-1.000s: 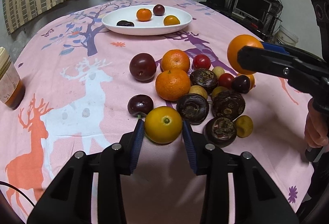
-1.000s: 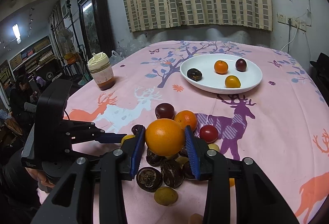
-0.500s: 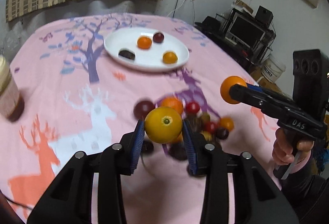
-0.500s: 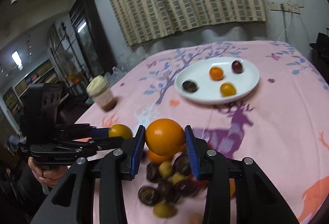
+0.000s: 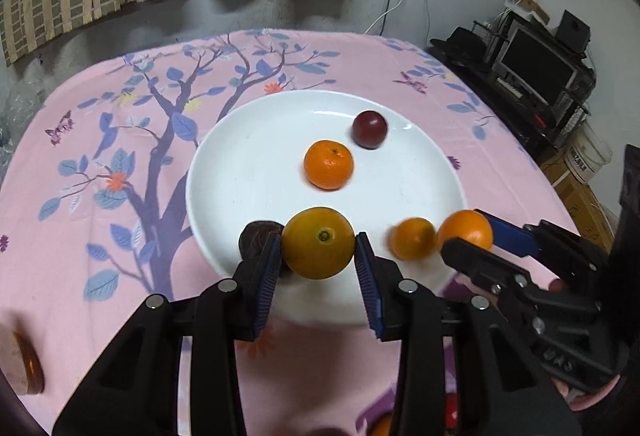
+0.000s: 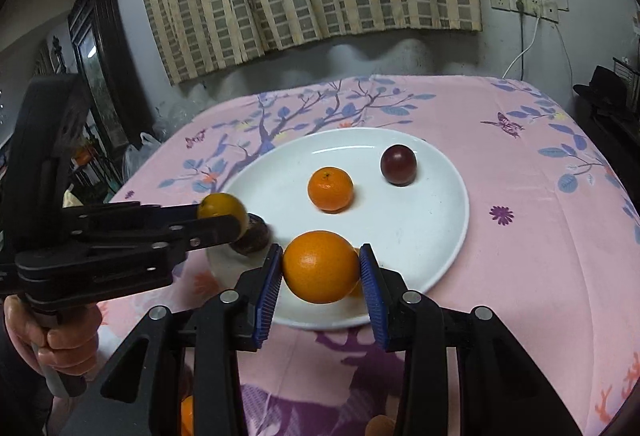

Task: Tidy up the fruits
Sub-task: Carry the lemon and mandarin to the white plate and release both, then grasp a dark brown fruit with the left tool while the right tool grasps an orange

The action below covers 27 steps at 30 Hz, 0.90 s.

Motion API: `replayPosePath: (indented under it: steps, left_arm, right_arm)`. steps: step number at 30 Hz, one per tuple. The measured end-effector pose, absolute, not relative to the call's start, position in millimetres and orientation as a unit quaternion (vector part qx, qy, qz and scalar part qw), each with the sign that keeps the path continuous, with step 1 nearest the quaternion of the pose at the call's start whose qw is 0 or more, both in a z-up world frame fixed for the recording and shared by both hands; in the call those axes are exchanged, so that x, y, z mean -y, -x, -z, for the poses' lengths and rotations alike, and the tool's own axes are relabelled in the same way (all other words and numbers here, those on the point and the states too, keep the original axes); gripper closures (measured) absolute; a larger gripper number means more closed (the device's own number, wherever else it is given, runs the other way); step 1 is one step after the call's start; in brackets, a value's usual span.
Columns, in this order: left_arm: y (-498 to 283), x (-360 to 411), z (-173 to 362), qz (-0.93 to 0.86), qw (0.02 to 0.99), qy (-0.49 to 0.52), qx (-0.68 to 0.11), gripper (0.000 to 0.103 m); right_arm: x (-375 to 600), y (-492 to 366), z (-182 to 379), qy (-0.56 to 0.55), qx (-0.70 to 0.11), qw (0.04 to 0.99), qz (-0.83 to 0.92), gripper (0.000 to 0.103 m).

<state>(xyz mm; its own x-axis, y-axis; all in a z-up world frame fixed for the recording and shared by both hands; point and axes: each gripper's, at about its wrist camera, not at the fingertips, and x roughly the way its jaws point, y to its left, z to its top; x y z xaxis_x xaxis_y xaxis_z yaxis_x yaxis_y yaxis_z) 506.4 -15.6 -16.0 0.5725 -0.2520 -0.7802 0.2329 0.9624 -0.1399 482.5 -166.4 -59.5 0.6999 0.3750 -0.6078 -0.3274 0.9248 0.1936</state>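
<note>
The left gripper (image 5: 318,256) pinches a yellow orange (image 5: 318,242) and the right gripper (image 6: 320,276) pinches an orange (image 6: 322,266), both over the near edge of the white plate (image 5: 248,172).

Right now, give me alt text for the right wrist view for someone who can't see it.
The right gripper holds an orange above the near edge of a white plate carrying a tangerine and a dark plum. At left, the left gripper holds a yellow-orange fruit.
</note>
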Motion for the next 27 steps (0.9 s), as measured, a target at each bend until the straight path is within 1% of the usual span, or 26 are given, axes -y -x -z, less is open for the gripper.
replayPosePath:
  steps: [1,2,3,4,5,7,8,11,13,15,18,21,25,27]
  left_arm:
    - [-513,16,21,0.131,0.884,0.015,-0.448,0.065]
    - [-518,14,25,0.124,0.882,0.020,-0.454,0.062]
    - [-519,11,26,0.114,0.884,0.027,-0.453,0.053]
    - [-517,8,23,0.107,0.888,0.031,-0.446,0.044]
    - [-512,6,18,0.103,0.893,0.033,-0.437,0.040]
    - [-492,0,2,0.095,0.904,0.026,-0.416,0.016]
    - [-482,-3,-4,0.092,0.908,0.022,-0.408,0.012]
    - [-435,-13,-19,0.095,0.921,0.001,-0.379,0.009]
    - [-397,-22,-22,0.085,0.927,-0.007,-0.365,0.005]
    - [-365,-31,-19,0.080,0.929,0.003,-0.362,0.005]
    - [-322,-44,-8,0.084,0.921,0.035,-0.380,0.005]
    - [-284,-50,8,0.091,0.914,0.051,-0.391,0.005]
    - [-246,-39,27,0.111,0.912,0.029,-0.395,0.005]
    - [-231,-32,33,0.130,0.910,0.019,-0.394,0.005]
  right_arm:
    - [165,-488,61,-0.028,-0.340,0.920,-0.193,0.063]
    - [163,-492,61,-0.018,-0.342,0.919,-0.194,0.053]
    - [161,-493,62,-0.008,-0.343,0.919,-0.195,0.039]
    - [160,-490,60,0.002,-0.339,0.922,-0.185,0.018]
    - [161,-486,56,0.002,-0.331,0.927,-0.175,0.015]
    - [166,-472,46,-0.002,-0.310,0.935,-0.175,0.015]
    - [168,-462,41,0.002,-0.307,0.935,-0.179,0.015]
    - [176,-434,33,0.008,-0.299,0.935,-0.191,0.010]
    - [181,-410,33,0.004,-0.303,0.932,-0.197,0.010]
    - [185,-386,32,0.004,-0.305,0.928,-0.215,0.010]
    - [194,-345,32,0.001,-0.301,0.928,-0.221,0.010]
    - [201,-311,44,0.004,-0.311,0.926,-0.214,0.010]
    - [202,-287,66,0.050,-0.343,0.918,-0.190,0.010]
    - [199,-284,77,0.081,-0.363,0.911,-0.176,0.012]
